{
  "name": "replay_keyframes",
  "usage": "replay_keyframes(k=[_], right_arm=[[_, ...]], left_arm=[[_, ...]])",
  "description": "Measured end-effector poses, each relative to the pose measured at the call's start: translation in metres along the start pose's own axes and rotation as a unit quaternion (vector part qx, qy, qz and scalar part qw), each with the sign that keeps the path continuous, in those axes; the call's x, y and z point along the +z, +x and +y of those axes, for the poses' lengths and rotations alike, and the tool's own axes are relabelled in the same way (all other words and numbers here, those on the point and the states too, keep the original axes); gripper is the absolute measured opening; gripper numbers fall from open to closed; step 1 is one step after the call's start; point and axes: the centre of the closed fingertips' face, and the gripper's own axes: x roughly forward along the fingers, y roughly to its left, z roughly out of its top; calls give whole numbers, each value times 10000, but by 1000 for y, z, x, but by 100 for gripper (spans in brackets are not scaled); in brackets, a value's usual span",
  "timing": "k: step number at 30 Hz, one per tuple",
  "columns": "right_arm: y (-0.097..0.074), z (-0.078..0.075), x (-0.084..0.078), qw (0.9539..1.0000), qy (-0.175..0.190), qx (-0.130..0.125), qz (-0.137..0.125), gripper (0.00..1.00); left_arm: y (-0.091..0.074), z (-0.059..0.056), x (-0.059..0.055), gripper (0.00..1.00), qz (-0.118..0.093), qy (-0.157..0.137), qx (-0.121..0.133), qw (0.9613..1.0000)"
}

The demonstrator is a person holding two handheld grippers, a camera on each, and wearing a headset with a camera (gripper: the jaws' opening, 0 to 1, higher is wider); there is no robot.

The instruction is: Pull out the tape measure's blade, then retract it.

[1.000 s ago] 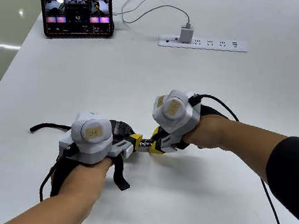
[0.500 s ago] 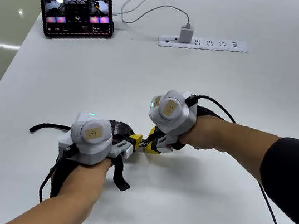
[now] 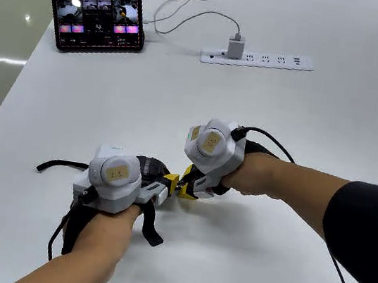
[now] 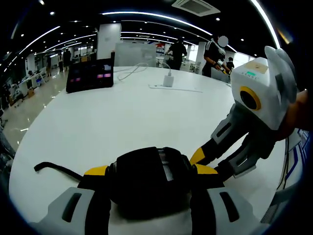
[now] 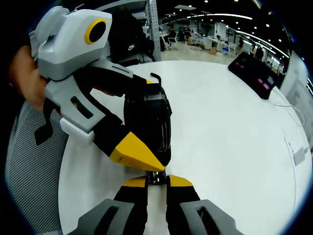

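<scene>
1. Over the last second the right gripper (image 3: 184, 185) has travelled left across the white bench (image 3: 285, 120) toward the black rubber-cased tape measure (image 3: 151, 167). The short silver stretch of blade that showed between them a second ago is gone from the head view, and the gripper's yellow tips now sit just beside the case
2. I read this as the retract half of the task nearly finished: the blade looks almost wholly back inside, with only its small metal end hook (image 5: 155, 177) left outside the case mouth
3. The right gripper is nearly closed, its two jaws pinched on that end hook, as the right gripper view shows
4. The left gripper (image 4: 151, 170) is spread about as wide as the case and clamps it from both sides, with its yellow tips against the flanks. The case sits low near the bench's front edge, though I cannot tell whether it rests on the surface. Its black strap (image 3: 58, 162) trails off to the left
5. Well apart, at the far end, lie a dark tablet (image 3: 97, 17) with a lit screen and a white power strip (image 3: 258, 57)
6. What seems to remain is easing the hook home against the case and letting go
</scene>
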Motion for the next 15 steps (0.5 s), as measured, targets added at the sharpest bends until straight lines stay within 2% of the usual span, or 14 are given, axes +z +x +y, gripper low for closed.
replay_keyframes(k=[15], right_arm=[[3,0,4,10000,-38,-30,-24,10]], left_arm=[[-1,-1,-2,62,6,50,8,10000]])
